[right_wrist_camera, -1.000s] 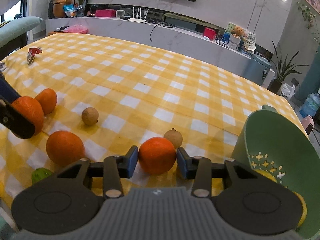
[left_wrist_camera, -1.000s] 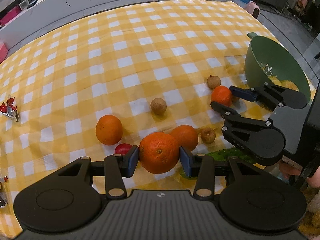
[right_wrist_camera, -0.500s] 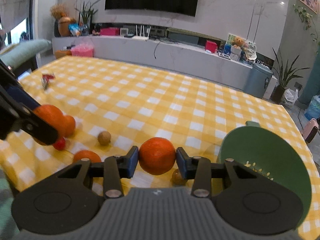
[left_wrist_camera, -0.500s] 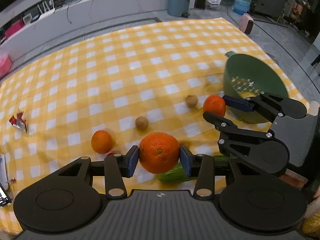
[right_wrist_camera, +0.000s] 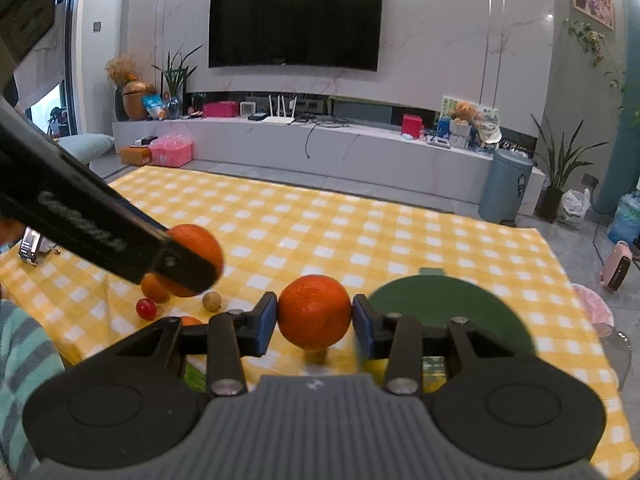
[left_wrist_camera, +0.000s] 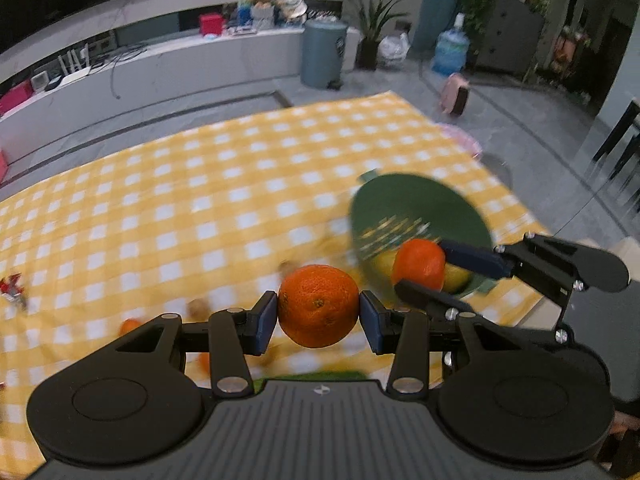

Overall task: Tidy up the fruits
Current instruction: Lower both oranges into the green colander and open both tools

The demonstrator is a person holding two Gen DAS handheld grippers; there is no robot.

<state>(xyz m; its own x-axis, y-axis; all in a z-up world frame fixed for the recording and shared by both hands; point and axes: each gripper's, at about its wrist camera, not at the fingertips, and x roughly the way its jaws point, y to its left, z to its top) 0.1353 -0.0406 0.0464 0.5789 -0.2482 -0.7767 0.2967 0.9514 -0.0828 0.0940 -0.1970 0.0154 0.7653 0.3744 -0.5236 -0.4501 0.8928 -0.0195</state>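
Yellow checked tablecloth (right_wrist_camera: 360, 240), no legible writing, left gripper (left_wrist_camera: 319, 312) pinching orange (left_wrist_camera: 319, 305), right gripper (right_wrist_camera: 315, 318) pinching another orange (right_wrist_camera: 315, 312)

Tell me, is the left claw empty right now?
No, the left claw is closed on an orange, its blue pads pressing on both sides of the fruit.

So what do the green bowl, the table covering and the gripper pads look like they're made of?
Green bowl: probably matte plastic, with moulded drain cut-outs. Table covering: looks like woven fabric, a yellow and white check, no shine. Pads on the right gripper: blue, dull, perhaps rubber or foam; hard to tell.
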